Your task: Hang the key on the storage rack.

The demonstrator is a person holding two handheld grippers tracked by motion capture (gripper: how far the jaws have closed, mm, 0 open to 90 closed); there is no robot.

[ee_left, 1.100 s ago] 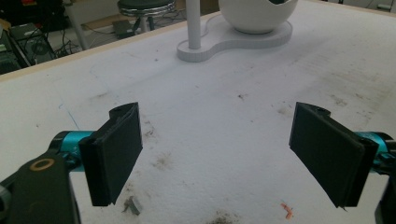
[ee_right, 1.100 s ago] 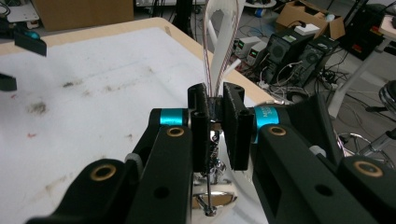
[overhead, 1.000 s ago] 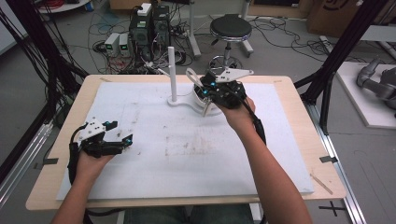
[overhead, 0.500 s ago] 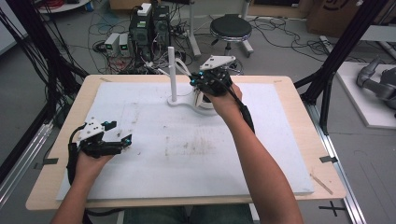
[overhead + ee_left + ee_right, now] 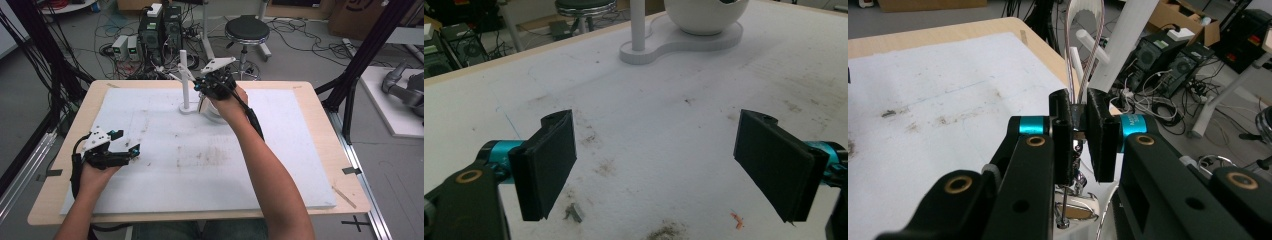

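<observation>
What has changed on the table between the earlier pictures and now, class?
The right gripper, jaws shut on a looped necklace, has moved left across the table's far side and now hangs beside the white stand, above the white bowl. The left gripper stayed put near the table's left edge with its jaws open and nothing between them. Stand and bowl kept their places.

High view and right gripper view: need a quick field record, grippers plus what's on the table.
right gripper: shut on thin looped cord, raised beside the stand
left gripper: open, nothing between the fingers, at the near left of the white mat
stand: white post with pegs, upright at the mat's far side
bowl: white, on the stand's base
below right fingers: small metal parts hang, kind unclear
</observation>
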